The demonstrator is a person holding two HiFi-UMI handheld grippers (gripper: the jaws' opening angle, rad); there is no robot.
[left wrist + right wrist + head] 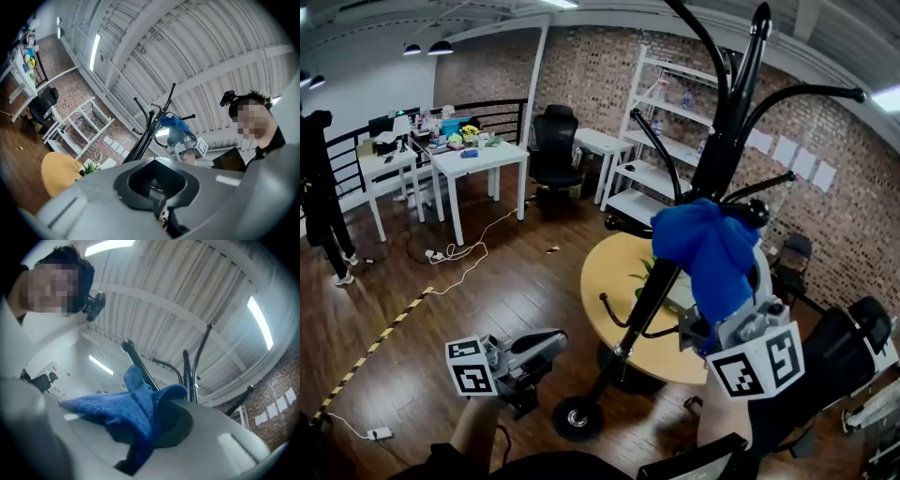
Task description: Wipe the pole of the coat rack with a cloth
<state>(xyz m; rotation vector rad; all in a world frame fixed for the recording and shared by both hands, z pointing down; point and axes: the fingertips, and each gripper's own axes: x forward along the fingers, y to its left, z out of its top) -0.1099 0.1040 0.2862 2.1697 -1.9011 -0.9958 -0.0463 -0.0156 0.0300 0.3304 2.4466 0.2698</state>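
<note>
The black coat rack pole (675,253) leans from its round base (577,418) near my feet up to the hooks (750,56). A blue cloth (712,248) is bunched against the pole at mid-height, and my right gripper (709,314) is shut on it from below. In the right gripper view the cloth (136,404) spills out of the shut jaws, with the pole (140,367) just behind. My left gripper (553,340) hangs low beside the pole's bottom end, jaws together and holding nothing. The left gripper view looks up at the rack (150,133) and the cloth (172,123).
A round yellow table (614,286) with a small plant (645,273) stands right behind the rack. A dark chair (844,356) is at my right. White desks (478,159), a black office chair (555,145) and white shelving (656,141) line the back. Floor cables (459,253) and striped tape (375,345) run at left.
</note>
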